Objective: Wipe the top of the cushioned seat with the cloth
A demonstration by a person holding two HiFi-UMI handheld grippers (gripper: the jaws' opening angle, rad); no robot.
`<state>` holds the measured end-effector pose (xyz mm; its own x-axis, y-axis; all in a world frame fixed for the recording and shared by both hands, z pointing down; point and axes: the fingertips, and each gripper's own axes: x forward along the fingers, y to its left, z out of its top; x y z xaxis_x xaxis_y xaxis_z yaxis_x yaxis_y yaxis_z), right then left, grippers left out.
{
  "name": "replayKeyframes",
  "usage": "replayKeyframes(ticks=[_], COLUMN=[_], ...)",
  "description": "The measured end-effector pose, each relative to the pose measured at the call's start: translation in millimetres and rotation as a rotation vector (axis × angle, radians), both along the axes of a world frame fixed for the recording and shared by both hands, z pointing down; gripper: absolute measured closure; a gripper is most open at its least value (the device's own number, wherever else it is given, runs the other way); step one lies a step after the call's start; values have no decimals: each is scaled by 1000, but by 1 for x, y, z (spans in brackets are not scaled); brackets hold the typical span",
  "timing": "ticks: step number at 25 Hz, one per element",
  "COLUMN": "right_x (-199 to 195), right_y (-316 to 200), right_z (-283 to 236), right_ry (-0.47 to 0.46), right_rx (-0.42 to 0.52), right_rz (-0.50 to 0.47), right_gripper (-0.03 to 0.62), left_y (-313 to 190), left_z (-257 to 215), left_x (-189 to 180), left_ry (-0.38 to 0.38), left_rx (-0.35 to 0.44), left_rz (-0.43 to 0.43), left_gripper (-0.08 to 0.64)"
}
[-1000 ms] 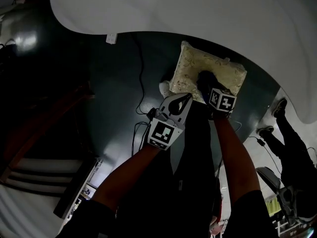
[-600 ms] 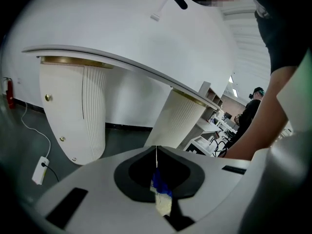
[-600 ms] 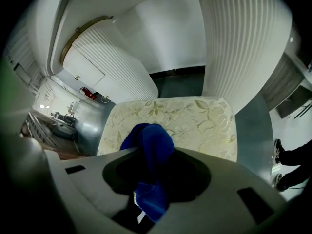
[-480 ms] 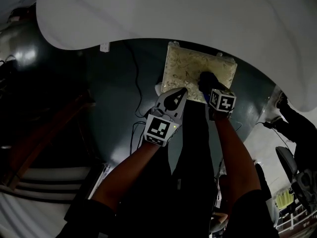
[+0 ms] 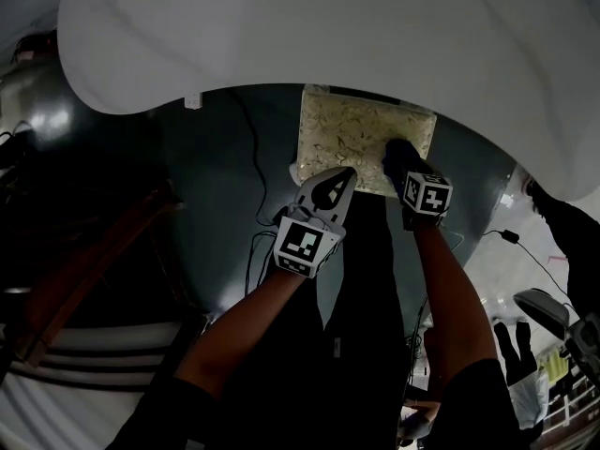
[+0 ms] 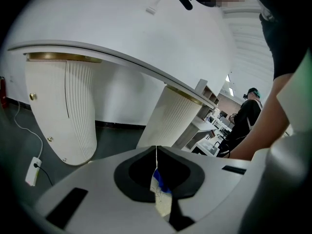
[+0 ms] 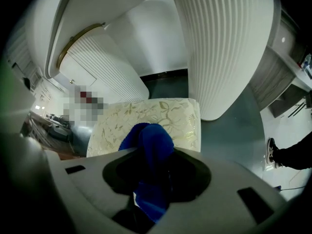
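Note:
The cushioned seat is a cream square with a leaf pattern, lying on the dark floor under a white table. My right gripper is shut on a blue cloth and rests over the seat's near right part. In the right gripper view the blue cloth bulges up between the jaws, with the seat just beyond. My left gripper is shut, holds nothing, and hovers at the seat's near edge. In the left gripper view its jaws meet in a thin line.
A wide white tabletop overhangs the seat, carried on ribbed white pedestals. Cables run over the floor left of the seat. Dark wooden furniture stands at the left. A person stands at the right.
The right gripper with the cloth has slid toward the seat's right side. The left gripper stays by the seat's near edge. The head view has shifted, showing the seat more squarely.

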<state>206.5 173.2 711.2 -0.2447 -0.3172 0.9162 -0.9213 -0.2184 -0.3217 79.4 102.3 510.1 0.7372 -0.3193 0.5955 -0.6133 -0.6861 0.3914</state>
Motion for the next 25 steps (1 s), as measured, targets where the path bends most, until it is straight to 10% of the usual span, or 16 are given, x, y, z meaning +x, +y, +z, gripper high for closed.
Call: replayKeyframes(ticks=[16, 25], right_x=[72, 76], right_y=[32, 11], right_z=[-2, -47], right_ry=[100, 159], right_rx=[-38, 75], right_rz=[96, 133], right_gripper=[457, 457], left_y=[17, 12], left_z=[-3, -11], left_x=[36, -20], left_ry=[16, -6], left_rx=[0, 34], left_rz=[98, 101], left_gripper=[541, 541])
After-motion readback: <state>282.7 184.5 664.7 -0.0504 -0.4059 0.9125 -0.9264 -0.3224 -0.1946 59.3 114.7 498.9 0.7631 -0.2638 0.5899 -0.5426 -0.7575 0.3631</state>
